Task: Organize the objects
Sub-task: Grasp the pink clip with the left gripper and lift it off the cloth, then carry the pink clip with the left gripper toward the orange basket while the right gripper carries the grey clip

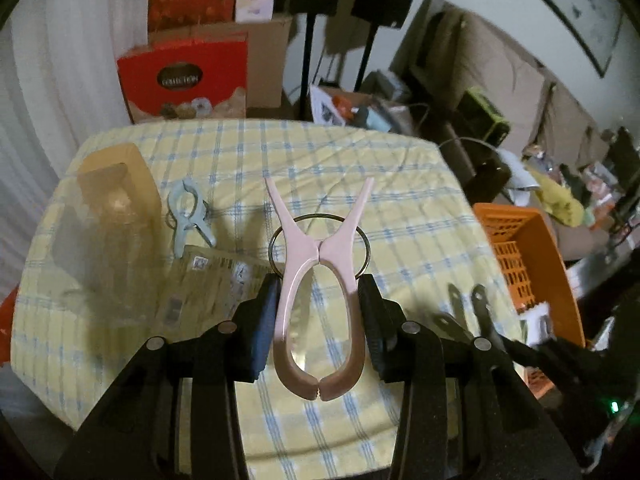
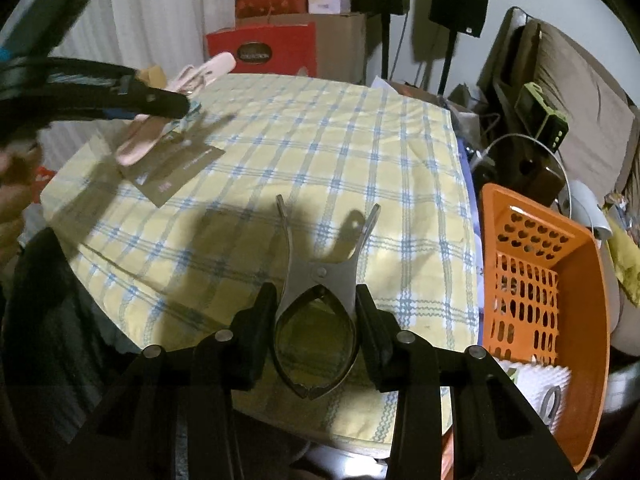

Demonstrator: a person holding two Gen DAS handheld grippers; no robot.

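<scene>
Pink clip (image 1: pixel 318 300) before red "COLLECTION" box (image 1: pixel 182 80)

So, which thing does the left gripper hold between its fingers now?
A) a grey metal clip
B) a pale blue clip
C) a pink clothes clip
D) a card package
C: in the left wrist view the left gripper is closed on the pink clothes clip; the pale blue clip lies on the tablecloth.
</scene>
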